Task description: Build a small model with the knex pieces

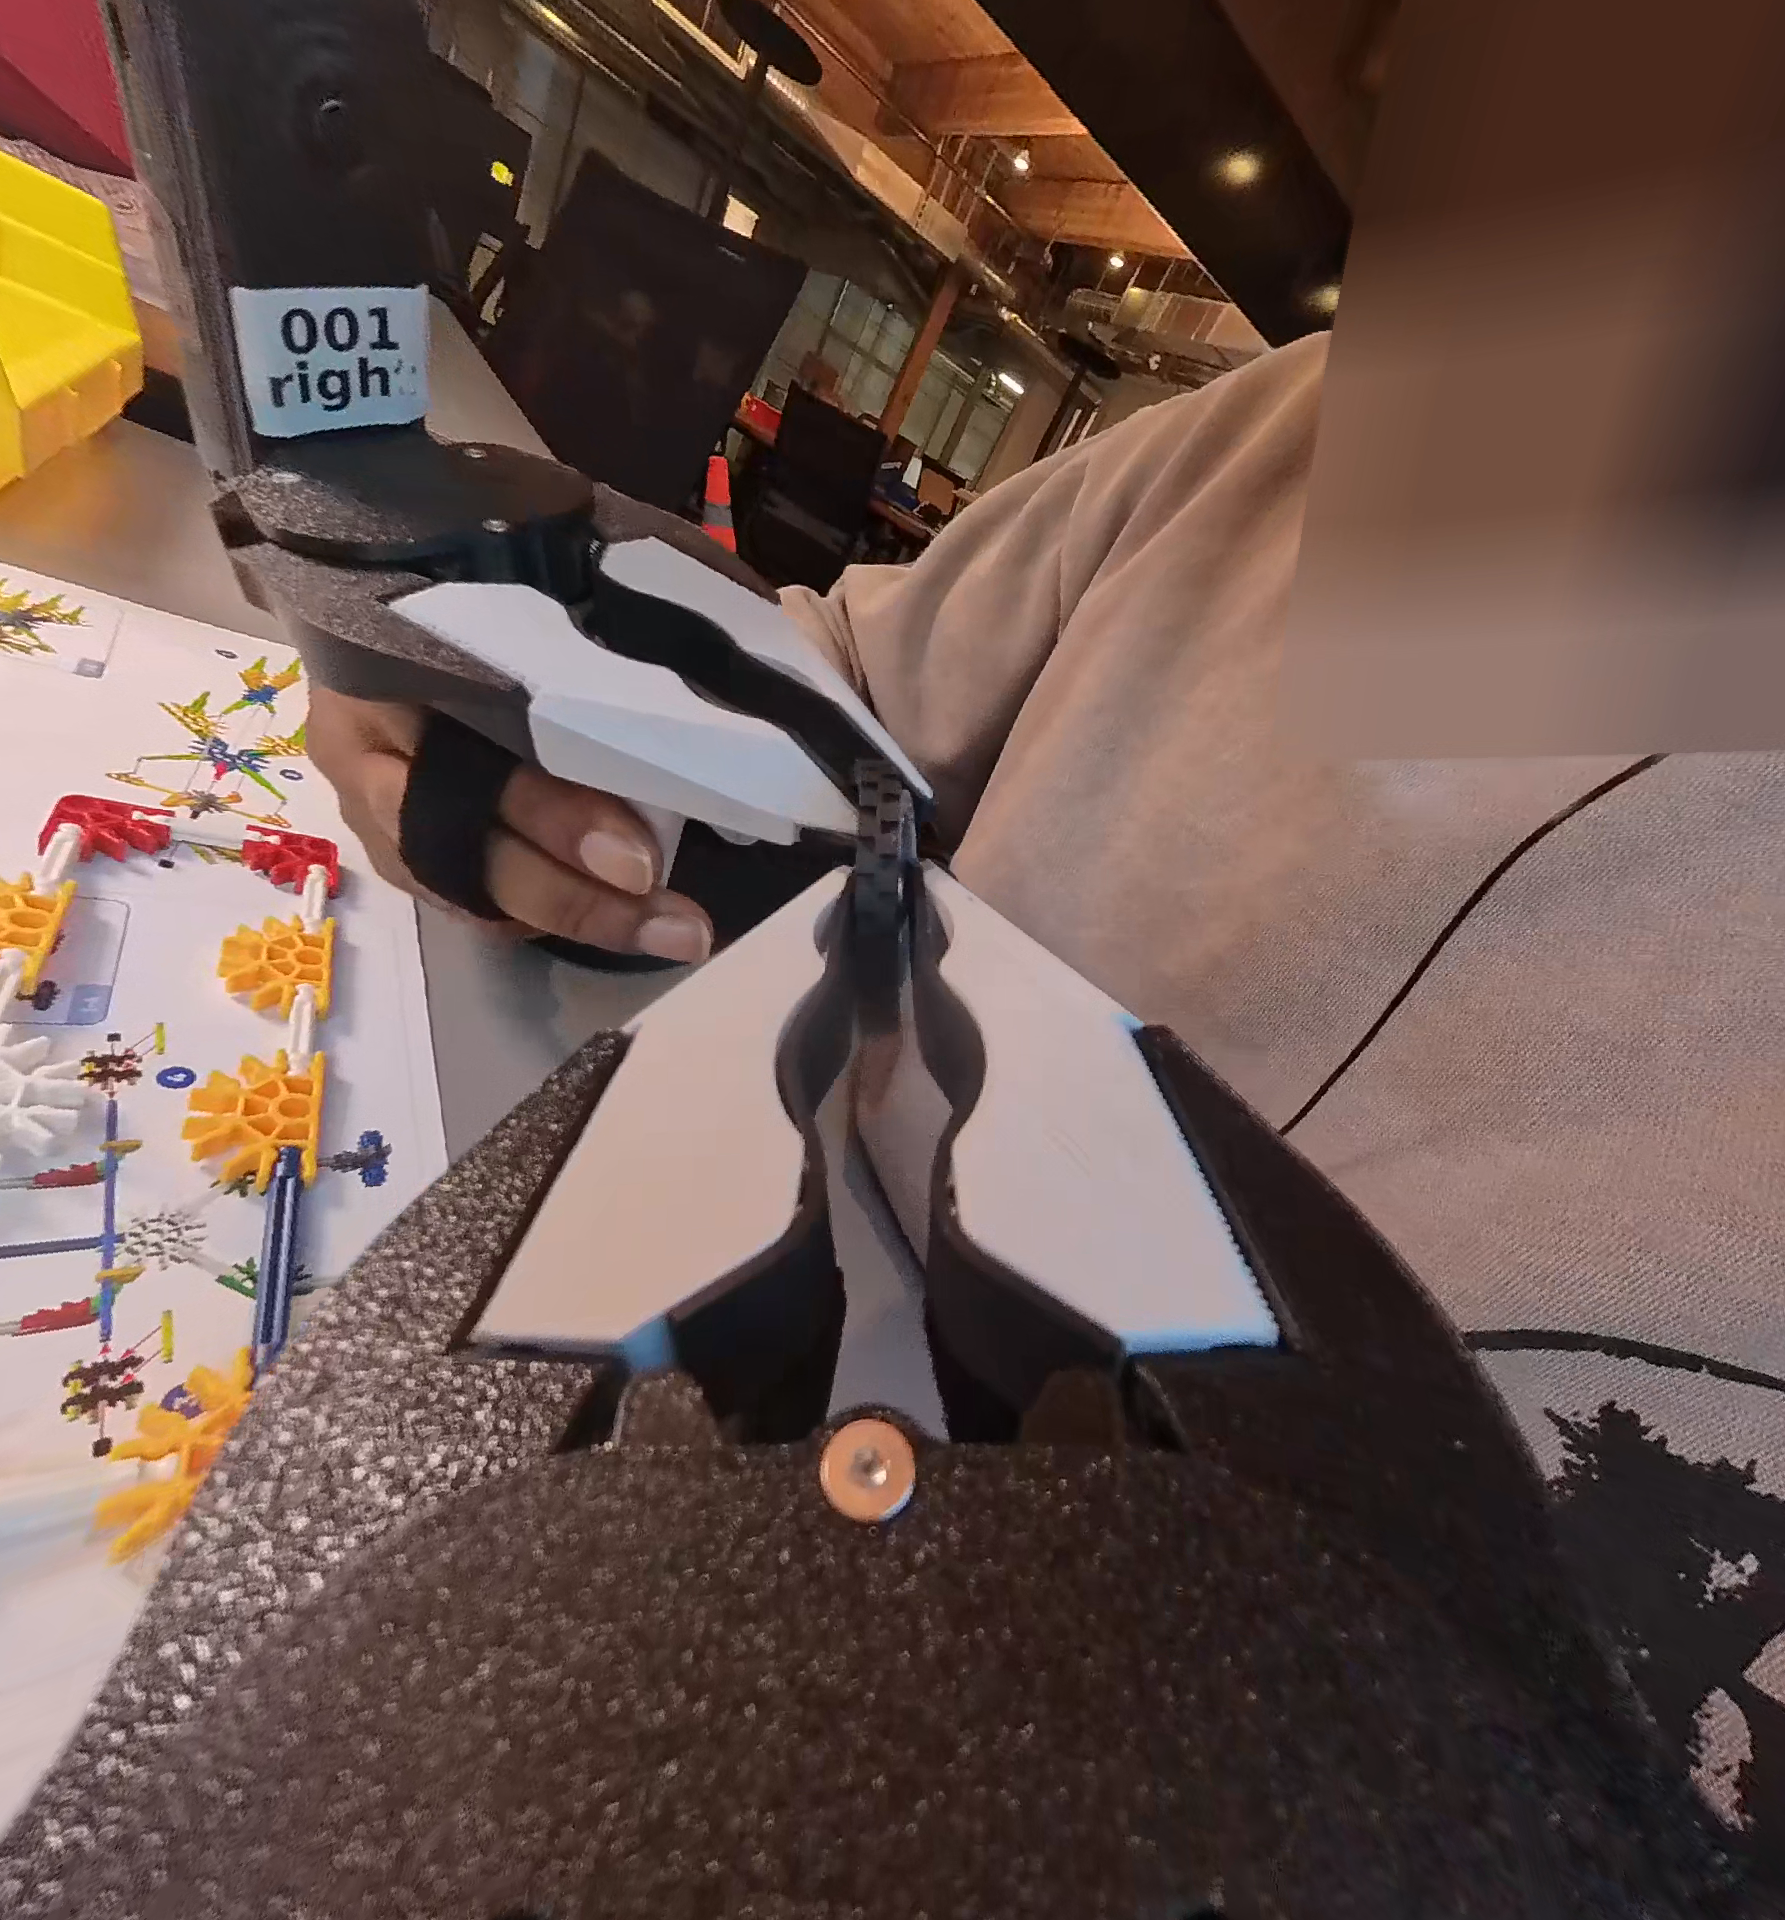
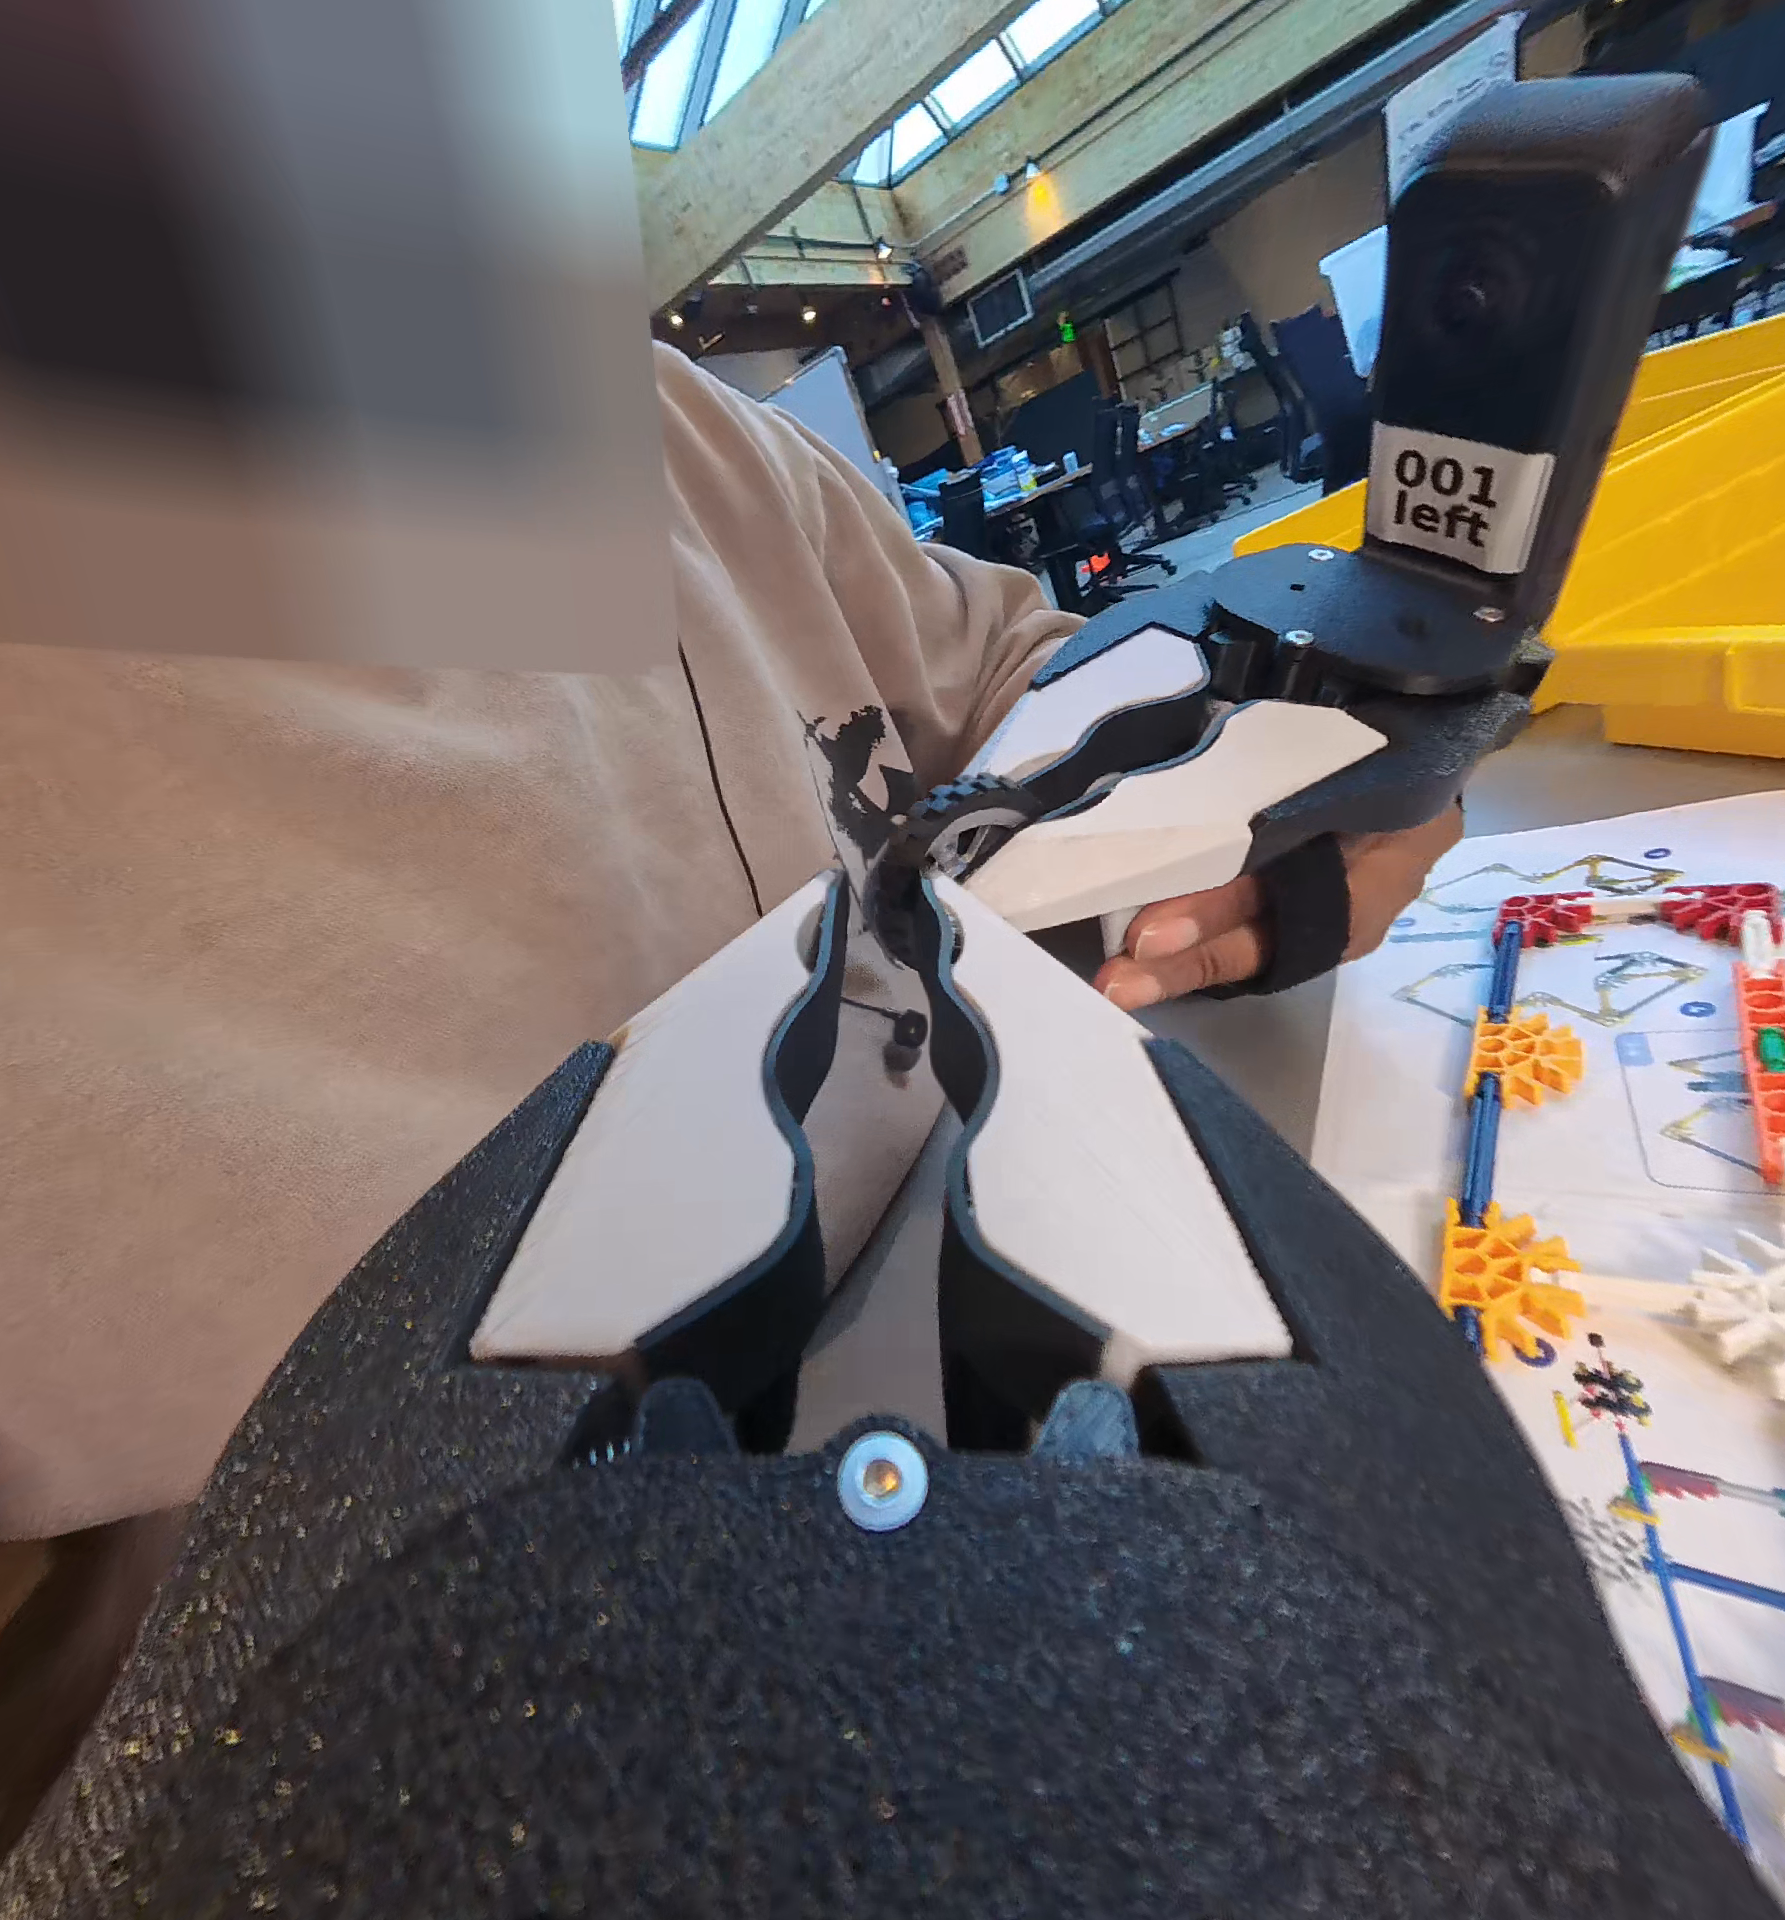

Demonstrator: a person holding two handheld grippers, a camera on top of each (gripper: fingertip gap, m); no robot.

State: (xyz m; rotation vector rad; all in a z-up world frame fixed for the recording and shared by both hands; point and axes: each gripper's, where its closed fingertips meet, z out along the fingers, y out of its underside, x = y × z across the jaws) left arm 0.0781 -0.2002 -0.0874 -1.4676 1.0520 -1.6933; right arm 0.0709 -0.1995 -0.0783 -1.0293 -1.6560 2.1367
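Observation:
My two grippers meet tip to tip in front of a person's beige shirt (image 1: 1127, 644). My left gripper (image 1: 877, 888) is shut on a small black treaded wheel (image 1: 875, 956), seen edge-on between its white fingers. My right gripper (image 1: 893, 810) comes in from the upper left and is shut on a second black treaded piece (image 1: 883, 795) that touches the first. In the right wrist view my right gripper (image 2: 888, 894) pinches the black piece (image 2: 893, 920), and the left gripper (image 2: 929, 842) holds a wheel with a pale hub (image 2: 955, 810) against it.
A toy-rod model with orange (image 1: 264, 966), red and white connectors lies on a printed instruction sheet (image 1: 379, 1039) on the grey table; it also shows in the right wrist view (image 2: 1522, 1060). Yellow bins (image 1: 15, 312) (image 2: 1698, 468) stand behind. The person's torso is close behind the grippers. Only a small space, under 4 cm, lies between the two pairs of fingers.

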